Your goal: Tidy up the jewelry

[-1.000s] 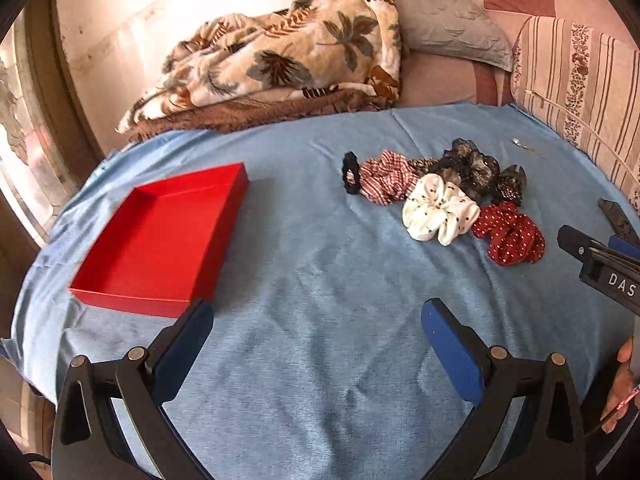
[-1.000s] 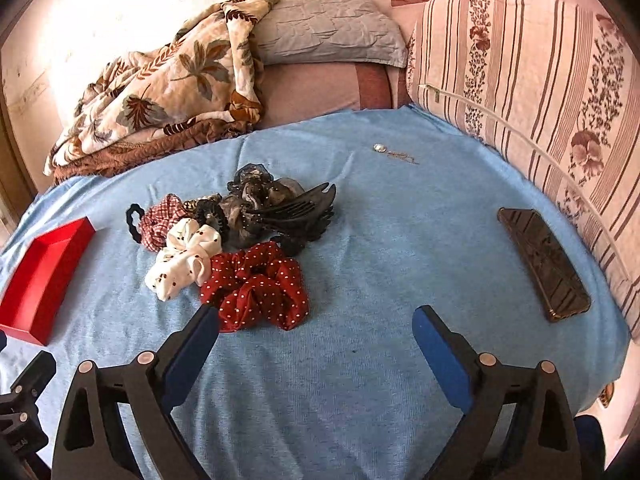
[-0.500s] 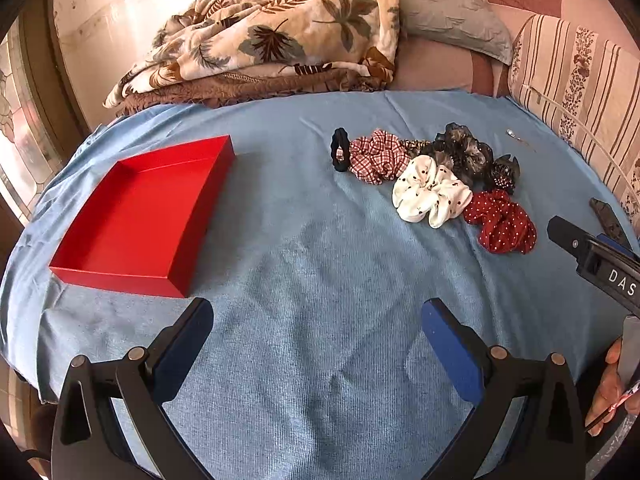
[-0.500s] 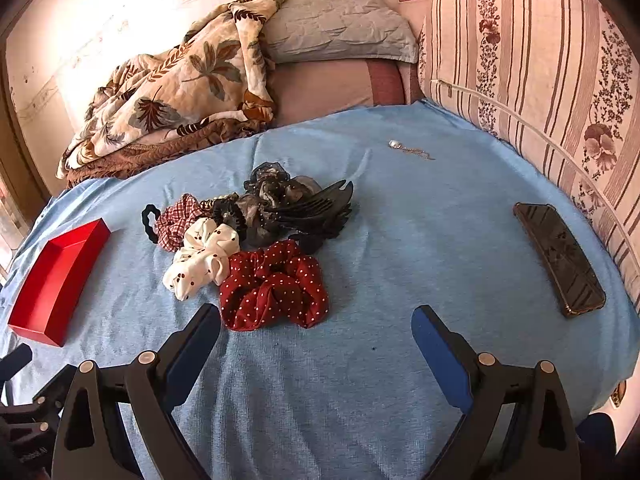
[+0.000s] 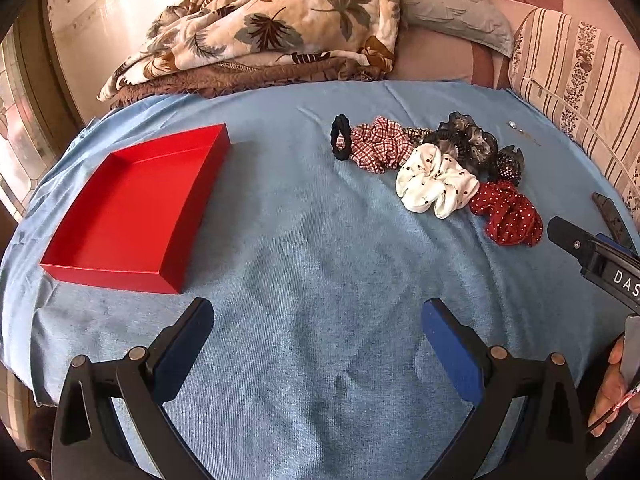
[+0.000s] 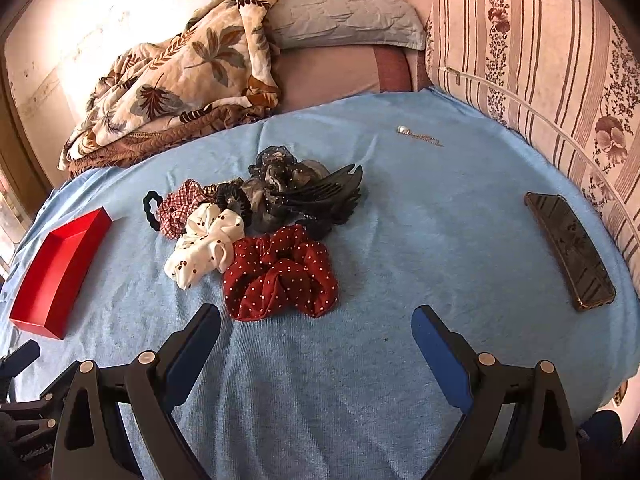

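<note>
One red tray (image 5: 132, 204), five scrunchies (image 6: 280, 274), one phone (image 6: 570, 250).

On the bed (image 6: 400, 220) an open box (image 5: 132, 208) lies to the left, well apart from a heap of hair ties to its right. In the heap, a thin hair band (image 5: 341, 137) lies leftmost, touching a checked scrunchie (image 5: 380, 148); a spotted scrunchie (image 6: 206, 244) lies nearer, with a dotted scrunchie (image 6: 280, 274) just right of it. Behind those rests a claw clip (image 6: 324, 196) against a sheer scrunchie (image 6: 276, 168). A chain (image 6: 420, 135) lies farther back right. A phone (image 6: 570, 250) lies at the right edge, beside the cushion (image 6: 540, 60). A folded blanket (image 6: 180, 76) and pillow (image 6: 344, 16) lie at the head.
</note>
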A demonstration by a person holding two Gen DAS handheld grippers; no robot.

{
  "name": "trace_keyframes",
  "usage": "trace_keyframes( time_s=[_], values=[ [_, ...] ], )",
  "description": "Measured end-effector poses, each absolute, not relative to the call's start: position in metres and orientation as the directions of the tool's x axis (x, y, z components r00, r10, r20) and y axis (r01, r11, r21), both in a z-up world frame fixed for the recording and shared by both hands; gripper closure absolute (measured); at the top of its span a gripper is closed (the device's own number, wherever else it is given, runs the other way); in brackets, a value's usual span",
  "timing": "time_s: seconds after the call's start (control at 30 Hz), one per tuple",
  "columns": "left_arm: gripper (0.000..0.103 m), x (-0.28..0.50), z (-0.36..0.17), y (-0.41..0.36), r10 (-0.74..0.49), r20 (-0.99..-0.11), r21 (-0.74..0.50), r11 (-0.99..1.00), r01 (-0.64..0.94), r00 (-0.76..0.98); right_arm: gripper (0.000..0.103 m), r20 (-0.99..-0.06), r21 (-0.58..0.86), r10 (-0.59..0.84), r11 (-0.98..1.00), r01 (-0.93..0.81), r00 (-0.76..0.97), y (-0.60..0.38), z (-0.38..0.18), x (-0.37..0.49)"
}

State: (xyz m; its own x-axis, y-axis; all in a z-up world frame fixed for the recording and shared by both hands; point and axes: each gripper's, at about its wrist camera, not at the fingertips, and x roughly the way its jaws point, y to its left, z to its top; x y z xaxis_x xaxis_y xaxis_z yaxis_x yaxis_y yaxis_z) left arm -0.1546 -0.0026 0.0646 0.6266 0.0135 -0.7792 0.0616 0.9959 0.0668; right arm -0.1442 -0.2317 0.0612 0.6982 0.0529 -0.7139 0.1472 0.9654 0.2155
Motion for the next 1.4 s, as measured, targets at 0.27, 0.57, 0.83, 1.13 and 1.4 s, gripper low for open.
trace_keyframes(
  time_s=[0.27, 0.57, 0.83, 1.13, 1.4],
  values=[
    [0.000, -0.149, 0.059, 0.006, 0.022, -0.788, 0.062, 0.997, 0.044, 0.615, 0.004, -0.721, 0.219, 0.061, 0.965, 0.143, 0.690, -0.229, 0.059, -0.141],
    [0.000, -0.120, 0.071, 0.022, -0.012, -0.796, 0.004, 1.000, 0.025, 0.605, 0.004, -0.730, 0.255, 0.096, 0.957, 0.139, 0.676, -0.234, 0.057, -0.135],
    [0.000, -0.057, 0.080, -0.001, -0.143, -0.805, -0.104, 0.989, 0.101, 0.575, 0.012, -0.735, 0.222, 0.114, 0.972, 0.078, 0.668, -0.229, 0.060, -0.116],
    [0.027, 0.003, 0.037, -0.047, -0.243, -0.865, -0.184, 0.967, 0.174, 0.438, 0.028, -0.770, 0.268, 0.182, 0.962, 0.051, 0.611, -0.229, 0.042, -0.092],
    [0.029, 0.016, 0.018, -0.060, -0.283, -0.869, -0.235, 0.958, 0.164, 0.405, 0.034, -0.785, 0.334, 0.237, 0.940, 0.068, 0.572, -0.230, 0.027, -0.081]
  ],
)
